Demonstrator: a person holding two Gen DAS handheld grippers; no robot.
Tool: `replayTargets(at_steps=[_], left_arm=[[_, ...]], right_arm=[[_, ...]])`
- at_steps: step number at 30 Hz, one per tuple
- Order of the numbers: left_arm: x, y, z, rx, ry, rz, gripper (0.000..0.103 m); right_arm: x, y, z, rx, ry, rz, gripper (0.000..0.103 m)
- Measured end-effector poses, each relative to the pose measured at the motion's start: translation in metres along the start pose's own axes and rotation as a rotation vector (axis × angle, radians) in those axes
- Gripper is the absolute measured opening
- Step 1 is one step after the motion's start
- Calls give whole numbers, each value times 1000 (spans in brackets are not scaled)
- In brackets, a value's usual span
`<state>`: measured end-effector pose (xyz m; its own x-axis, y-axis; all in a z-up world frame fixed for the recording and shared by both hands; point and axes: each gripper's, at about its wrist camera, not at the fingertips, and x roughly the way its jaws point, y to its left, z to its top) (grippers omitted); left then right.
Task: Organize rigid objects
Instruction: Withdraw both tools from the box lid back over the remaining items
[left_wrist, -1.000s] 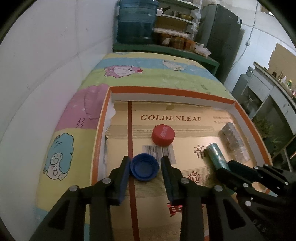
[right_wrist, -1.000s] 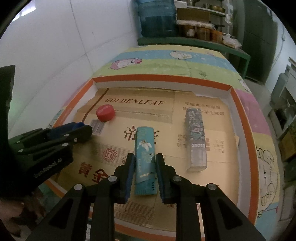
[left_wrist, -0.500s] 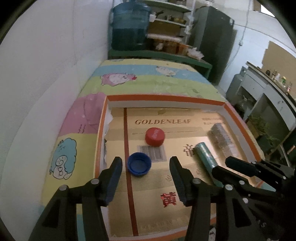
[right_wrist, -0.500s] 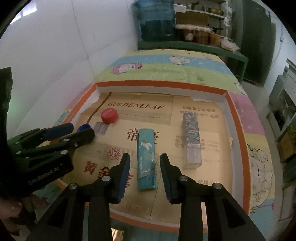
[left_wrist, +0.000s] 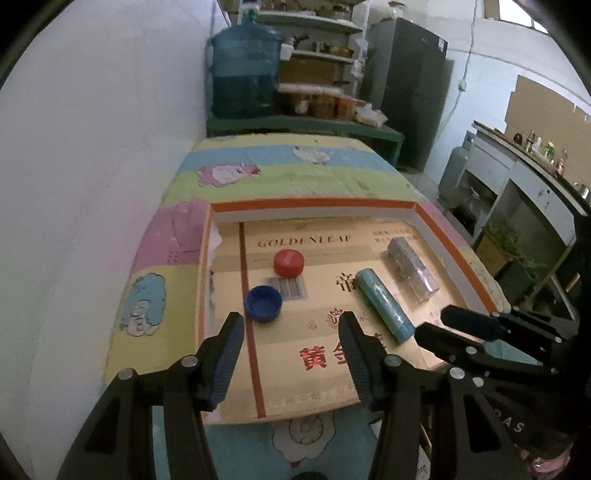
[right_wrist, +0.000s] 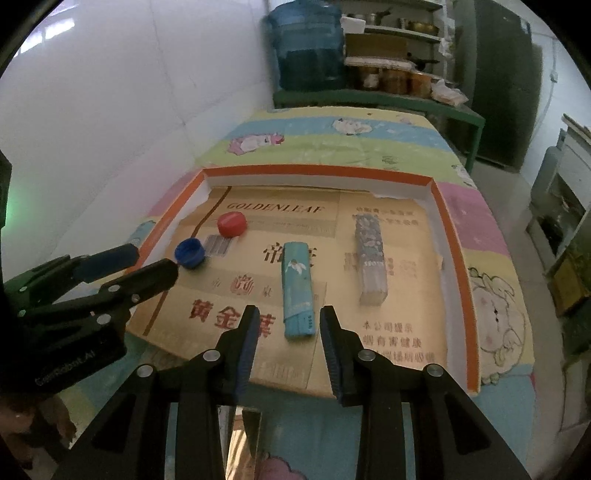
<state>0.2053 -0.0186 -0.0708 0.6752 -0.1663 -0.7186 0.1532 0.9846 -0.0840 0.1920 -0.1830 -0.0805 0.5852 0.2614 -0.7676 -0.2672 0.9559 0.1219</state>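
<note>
While both claws, the left gripper (left_wrist: 291, 325) and right gripper (right_wrist: 288, 319), gape empty, round ribbed caps, blue cap (left_wrist: 263, 303) and red cap (left_wrist: 289, 262), sit near the cardboard tray's (right_wrist: 452, 236) left edge; teal box (right_wrist: 297, 291) lies mid-tray beside a clear patterned box (right_wrist: 370, 260).

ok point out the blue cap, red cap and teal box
blue cap (left_wrist: 263, 302), left wrist view, hollow open top
red cap (left_wrist: 289, 262), left wrist view, flat top
teal box (right_wrist: 297, 291), right wrist view, middle of top face

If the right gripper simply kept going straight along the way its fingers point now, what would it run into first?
Most likely the teal box. The right gripper is open, and the box's near end lies just ahead, between the lines of its fingers, flat on the cardboard tray. Height above the tray is hard to judge, so it might pass over.
</note>
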Motion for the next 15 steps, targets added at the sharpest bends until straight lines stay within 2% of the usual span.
replayTargets(at_steps=[10, 15], left_arm=[[-36, -5, -8, -8, -47, 16, 53], [-54, -1, -13, -57, -66, 2, 53]], right_arm=[[-29, 9, -11, 2, -28, -10, 35], [-45, 15, -17, -1, -45, -12, 35]])
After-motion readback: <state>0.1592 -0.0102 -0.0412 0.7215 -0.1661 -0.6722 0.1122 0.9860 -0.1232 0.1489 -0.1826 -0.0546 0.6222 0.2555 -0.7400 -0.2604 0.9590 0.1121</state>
